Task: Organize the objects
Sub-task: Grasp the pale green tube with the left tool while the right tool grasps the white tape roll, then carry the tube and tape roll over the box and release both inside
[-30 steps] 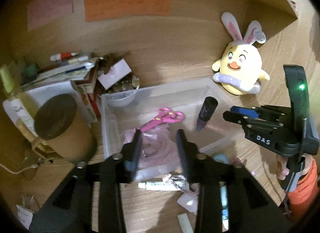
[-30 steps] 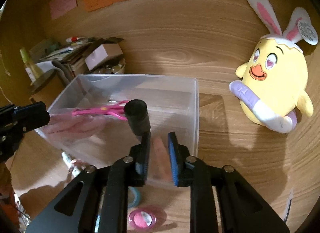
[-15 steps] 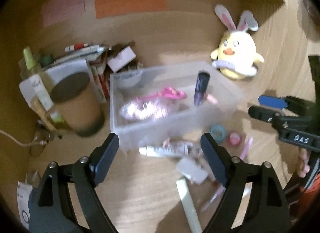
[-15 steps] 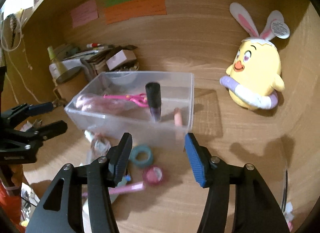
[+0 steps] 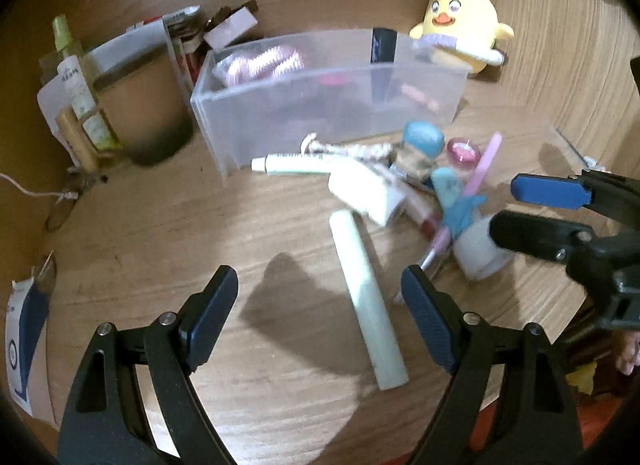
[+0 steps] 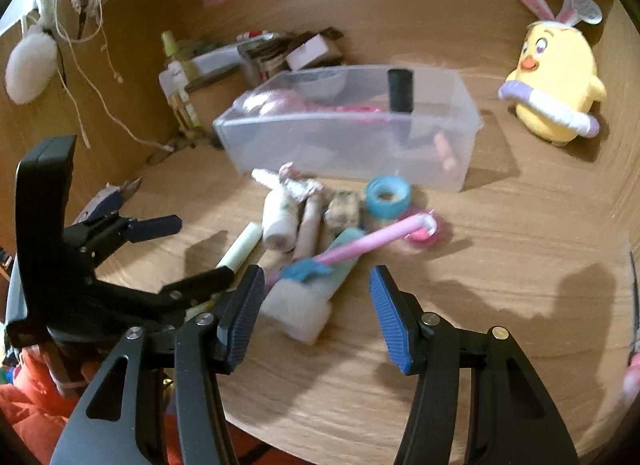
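Wooden desk (image 5: 168,225). Clear rectangular plastic bin (image 5: 320,105) at 12 o'clock w/ black cylinder (image 6: 400,90) upright inside; yellow bunny-eared plush chick (image 6: 554,81) at 1–2. Loose pile just in front of bin: pale green stick (image 5: 366,301), pink pen (image 6: 372,243), blue tape roll (image 6: 388,193). L gripper (image 5: 320,297) jaws wide apart, empty. R gripper (image 6: 316,297) jaws apart, nothing clamped, white tube (image 6: 296,311) lies betw them.

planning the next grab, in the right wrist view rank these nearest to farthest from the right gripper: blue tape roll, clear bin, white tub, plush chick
1. white tub, just ahead of the right gripper
2. blue tape roll, mid-desk
3. clear bin, behind the tape
4. plush chick, far right by the wall
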A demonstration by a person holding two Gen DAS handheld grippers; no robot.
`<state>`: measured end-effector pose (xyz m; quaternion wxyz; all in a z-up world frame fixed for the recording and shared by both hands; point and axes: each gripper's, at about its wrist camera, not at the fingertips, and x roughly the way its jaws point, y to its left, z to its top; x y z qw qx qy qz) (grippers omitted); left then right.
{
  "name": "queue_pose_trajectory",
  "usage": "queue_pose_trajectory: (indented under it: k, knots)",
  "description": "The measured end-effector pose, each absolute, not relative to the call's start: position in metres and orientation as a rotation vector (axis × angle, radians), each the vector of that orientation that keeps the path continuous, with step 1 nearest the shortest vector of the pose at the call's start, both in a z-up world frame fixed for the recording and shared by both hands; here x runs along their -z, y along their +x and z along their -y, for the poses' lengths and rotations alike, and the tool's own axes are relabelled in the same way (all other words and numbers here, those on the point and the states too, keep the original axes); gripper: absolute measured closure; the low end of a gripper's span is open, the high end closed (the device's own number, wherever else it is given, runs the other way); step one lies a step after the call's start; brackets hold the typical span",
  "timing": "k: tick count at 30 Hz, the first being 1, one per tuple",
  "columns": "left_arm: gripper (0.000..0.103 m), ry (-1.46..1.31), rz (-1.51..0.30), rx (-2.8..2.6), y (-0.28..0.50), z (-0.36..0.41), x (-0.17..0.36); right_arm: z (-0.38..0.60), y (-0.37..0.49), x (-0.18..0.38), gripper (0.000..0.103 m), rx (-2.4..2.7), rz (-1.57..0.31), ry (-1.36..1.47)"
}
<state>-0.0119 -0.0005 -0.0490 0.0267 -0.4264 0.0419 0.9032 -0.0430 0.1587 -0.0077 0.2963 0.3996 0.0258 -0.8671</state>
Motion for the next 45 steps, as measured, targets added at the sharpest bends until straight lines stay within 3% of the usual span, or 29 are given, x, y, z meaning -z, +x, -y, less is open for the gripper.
queue_pose_trajectory:
  k: [6, 8, 12, 15, 19, 20, 45]
  knots:
    - [0.021, -1.318, -0.084, -2.831, -0.008, 0.007, 0.053, -0.152, -0.043, 0.032, 0.053, 2.254, -0.024, 1.162]
    - [0.027, -1.328, -0.076, -2.831, -0.007, 0.009, 0.055, -0.158, -0.043, 0.036, 0.055, 2.257, 0.008, 1.172]
    - [0.036, -1.344, -0.035, -2.815, -0.007, 0.011, 0.06, -0.172, -0.04, 0.032, 0.066, 2.295, 0.028, 1.154]
    - [0.051, -1.322, -0.018, -2.809, -0.009, 0.008, 0.059, -0.18, -0.04, 0.027, 0.067, 2.348, 0.009, 1.14]
    - [0.085, -1.301, -0.023, -2.8, -0.011, 0.004, 0.058, -0.191, -0.041, 0.021, 0.067, 2.385, 0.008, 1.121]
    - [0.088, -1.301, -0.021, -2.797, -0.011, 0.004, 0.058, -0.194, -0.041, 0.018, 0.067, 2.398, 0.008, 1.111]
    - [0.088, -1.052, 0.117, -2.866, -0.042, 0.023, -0.013, -0.197, -0.081, -0.036, 0.067, 2.499, -0.012, 0.893]
